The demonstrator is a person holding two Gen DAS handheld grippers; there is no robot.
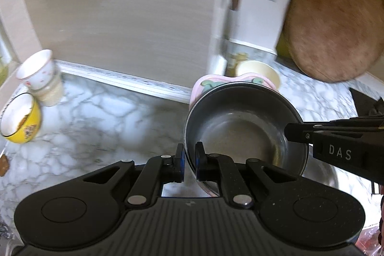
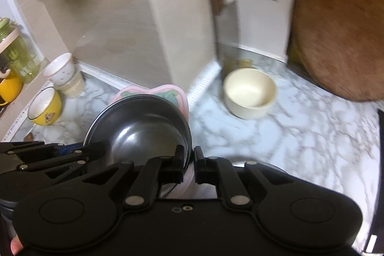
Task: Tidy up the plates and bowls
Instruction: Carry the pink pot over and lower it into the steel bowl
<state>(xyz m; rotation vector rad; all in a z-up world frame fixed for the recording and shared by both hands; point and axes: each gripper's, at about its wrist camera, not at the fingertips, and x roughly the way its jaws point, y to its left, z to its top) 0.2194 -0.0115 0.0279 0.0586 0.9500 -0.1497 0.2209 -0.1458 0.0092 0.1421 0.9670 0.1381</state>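
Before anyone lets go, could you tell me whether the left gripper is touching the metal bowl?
Touching: the left wrist view shows the left gripper clamped on the metal bowl's rim.

A home kitchen: marble-patterned countertop (image 2: 300,136); bowls and cups; round wooden chopping board (image 2: 340,30) leaning against the wall.

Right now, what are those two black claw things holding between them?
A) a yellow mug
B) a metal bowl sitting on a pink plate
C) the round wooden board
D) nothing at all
B: the left gripper and right gripper each pinch a rim of the metal bowl resting on the pink plate.
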